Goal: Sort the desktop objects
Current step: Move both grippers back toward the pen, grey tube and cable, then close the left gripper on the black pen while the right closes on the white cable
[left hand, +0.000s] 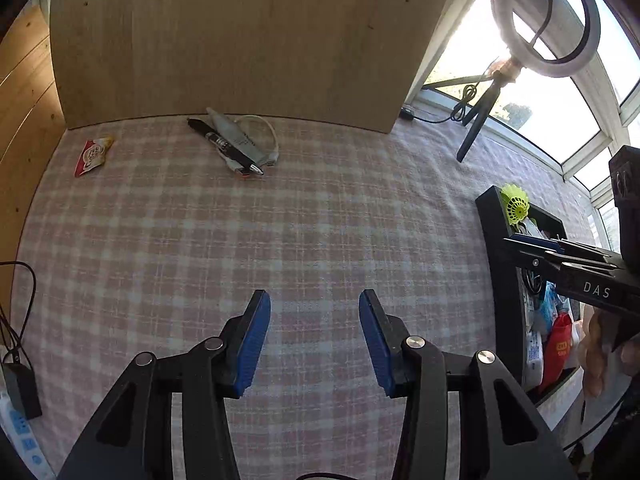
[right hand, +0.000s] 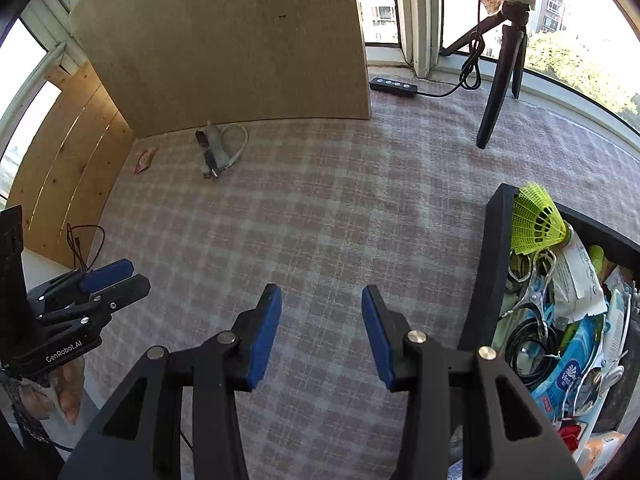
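A black pen (left hand: 226, 147) lies across a pale tube (left hand: 236, 136) and a white cable (left hand: 266, 132) at the far side of the checked cloth, near the wooden board. A red and white packet (left hand: 93, 155) lies to their left. The same pile (right hand: 216, 148) and packet (right hand: 145, 160) show in the right wrist view. My left gripper (left hand: 315, 338) hovers open over bare cloth, nothing between its blue pads. My right gripper (right hand: 321, 336) is open too, beside a black bin (right hand: 490, 264) filled with several items, a yellow shuttlecock (right hand: 536, 220) on top.
A ring light on a tripod (left hand: 484, 108) stands at the back right by the window. A black power strip (right hand: 394, 87) with its cord lies behind the board. A white power strip with a black plug (left hand: 18, 396) sits at the left edge. A wooden board (left hand: 240, 40) walls the back.
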The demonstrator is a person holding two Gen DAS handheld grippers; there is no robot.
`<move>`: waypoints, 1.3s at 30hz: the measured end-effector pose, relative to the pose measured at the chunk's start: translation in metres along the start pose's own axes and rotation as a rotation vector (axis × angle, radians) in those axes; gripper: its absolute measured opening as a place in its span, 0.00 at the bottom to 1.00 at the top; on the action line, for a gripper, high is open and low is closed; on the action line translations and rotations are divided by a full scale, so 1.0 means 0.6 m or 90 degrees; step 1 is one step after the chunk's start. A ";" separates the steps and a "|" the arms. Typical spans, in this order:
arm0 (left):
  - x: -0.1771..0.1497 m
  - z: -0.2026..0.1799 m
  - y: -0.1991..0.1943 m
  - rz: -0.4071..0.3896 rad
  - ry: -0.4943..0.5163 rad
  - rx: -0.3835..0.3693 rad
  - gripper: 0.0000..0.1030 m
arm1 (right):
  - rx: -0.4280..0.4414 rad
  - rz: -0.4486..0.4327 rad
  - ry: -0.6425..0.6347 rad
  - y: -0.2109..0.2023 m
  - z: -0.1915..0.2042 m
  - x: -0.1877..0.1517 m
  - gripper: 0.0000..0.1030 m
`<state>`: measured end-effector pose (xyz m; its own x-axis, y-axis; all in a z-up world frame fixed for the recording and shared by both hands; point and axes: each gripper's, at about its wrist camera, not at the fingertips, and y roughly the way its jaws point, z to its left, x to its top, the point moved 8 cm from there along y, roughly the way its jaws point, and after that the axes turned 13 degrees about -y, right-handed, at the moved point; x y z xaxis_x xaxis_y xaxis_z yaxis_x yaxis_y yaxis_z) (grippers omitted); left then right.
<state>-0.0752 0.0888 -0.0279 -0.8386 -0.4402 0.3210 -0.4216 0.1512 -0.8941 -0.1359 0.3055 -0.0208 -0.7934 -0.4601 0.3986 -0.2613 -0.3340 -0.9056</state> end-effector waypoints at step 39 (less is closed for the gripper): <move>0.246 0.119 0.238 0.011 -0.175 0.056 0.42 | 0.013 0.034 0.022 0.320 0.086 0.292 0.32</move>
<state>-0.2343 -0.0179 -0.1305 -0.7159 -0.6629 0.2193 -0.3657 0.0885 -0.9265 -0.2971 0.1183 -0.1175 -0.8242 -0.4493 0.3446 -0.2074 -0.3268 -0.9221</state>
